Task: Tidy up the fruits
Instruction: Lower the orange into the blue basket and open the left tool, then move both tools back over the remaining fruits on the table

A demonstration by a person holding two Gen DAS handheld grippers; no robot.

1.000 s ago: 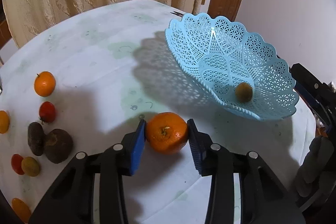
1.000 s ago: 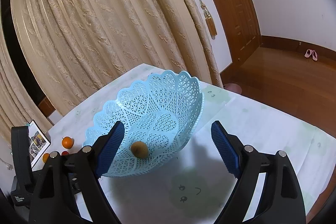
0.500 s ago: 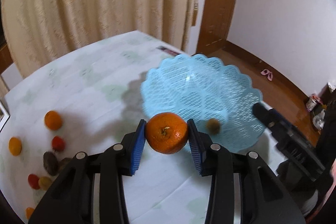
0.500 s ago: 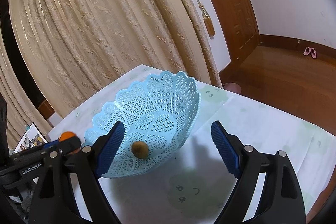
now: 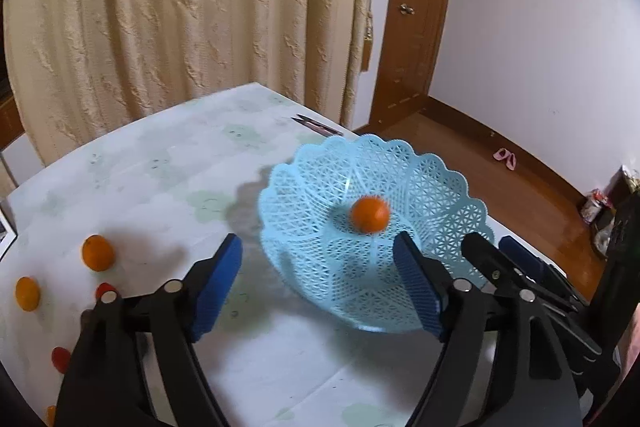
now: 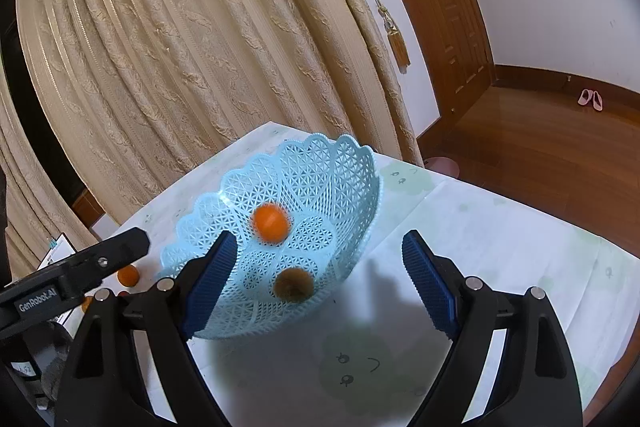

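The table (image 5: 168, 163) carried the blue basket (image 5: 436, 167), tilted, well apart from the loose fruit at the left. Inside it were an orange (image 5: 369, 214), blurred, and a brown fruit (image 6: 293, 285) lower down. The left gripper (image 5: 320, 281) was wide open and empty, and so was the right gripper (image 6: 316, 283). Two fruits were in; two oranges (image 5: 97, 252) and small red fruits (image 5: 61, 358) remained out, so the task looked barely begun.
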